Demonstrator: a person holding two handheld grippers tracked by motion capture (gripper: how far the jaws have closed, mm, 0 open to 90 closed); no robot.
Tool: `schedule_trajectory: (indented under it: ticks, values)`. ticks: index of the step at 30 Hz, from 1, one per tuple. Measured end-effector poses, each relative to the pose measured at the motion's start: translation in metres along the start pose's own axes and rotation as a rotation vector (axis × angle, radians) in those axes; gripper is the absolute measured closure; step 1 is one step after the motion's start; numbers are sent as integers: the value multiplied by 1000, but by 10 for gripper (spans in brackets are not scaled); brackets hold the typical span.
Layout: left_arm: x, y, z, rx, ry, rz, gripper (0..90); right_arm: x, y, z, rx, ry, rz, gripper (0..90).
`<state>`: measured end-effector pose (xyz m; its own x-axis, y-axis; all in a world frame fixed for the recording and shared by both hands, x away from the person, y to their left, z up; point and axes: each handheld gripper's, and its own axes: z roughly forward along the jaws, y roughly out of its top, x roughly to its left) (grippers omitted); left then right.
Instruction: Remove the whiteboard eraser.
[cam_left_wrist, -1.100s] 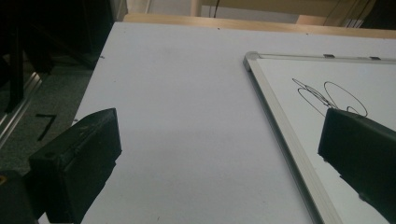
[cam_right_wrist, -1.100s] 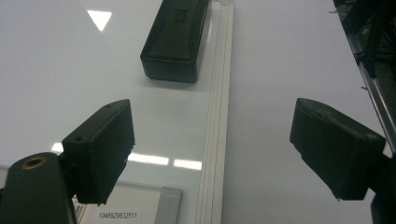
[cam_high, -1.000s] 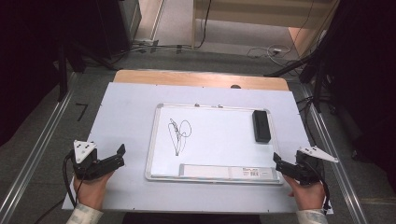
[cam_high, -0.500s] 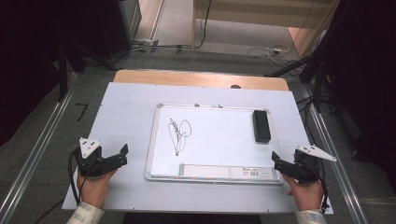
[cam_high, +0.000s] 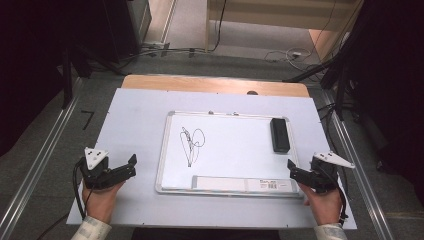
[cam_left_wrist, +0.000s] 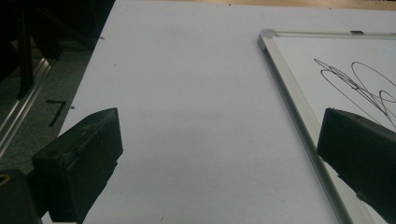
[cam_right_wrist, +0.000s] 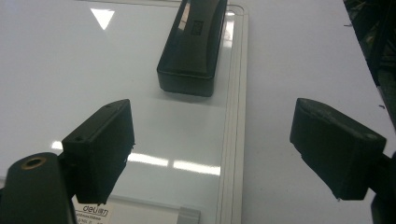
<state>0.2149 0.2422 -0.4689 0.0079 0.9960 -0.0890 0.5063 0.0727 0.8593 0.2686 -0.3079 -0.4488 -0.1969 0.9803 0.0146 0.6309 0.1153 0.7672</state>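
Note:
A whiteboard (cam_high: 235, 150) lies flat mid-table with a black scribble (cam_high: 191, 142) on its left half. A black eraser (cam_high: 280, 135) rests on its right edge. My left gripper (cam_high: 131, 166) hovers open just left of the board, near its lower left corner. In the left gripper view, the left gripper (cam_left_wrist: 219, 126) straddles the white table surface and the board's metal frame (cam_left_wrist: 289, 84), with the scribble (cam_left_wrist: 359, 84) beyond. My right gripper (cam_high: 293, 171) is open at the board's lower right corner. The right gripper (cam_right_wrist: 215, 119) looks along the board toward the eraser (cam_right_wrist: 194, 42), which lies ahead, untouched.
A white mat (cam_high: 135, 120) covers the table, with a wooden strip (cam_high: 215, 83) at the far edge. A printed label strip (cam_high: 240, 184) runs along the board's near edge. Metal rails (cam_high: 45, 150) and cables lie on the floor around the table.
The left gripper has crept slightly right toward the board. The right gripper has edged a little left. Both stay open.

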Motion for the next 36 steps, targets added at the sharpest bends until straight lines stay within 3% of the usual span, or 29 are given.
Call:
schedule_trajectory:
  ticks: [20, 36]
  values:
    - [0, 0, 1, 3, 4, 0, 10, 4, 12, 11, -6, -7, -12, 124]
    - [2, 0, 1, 1, 1, -9, 11, 13, 37, 41, 4, -24, -16, 124]
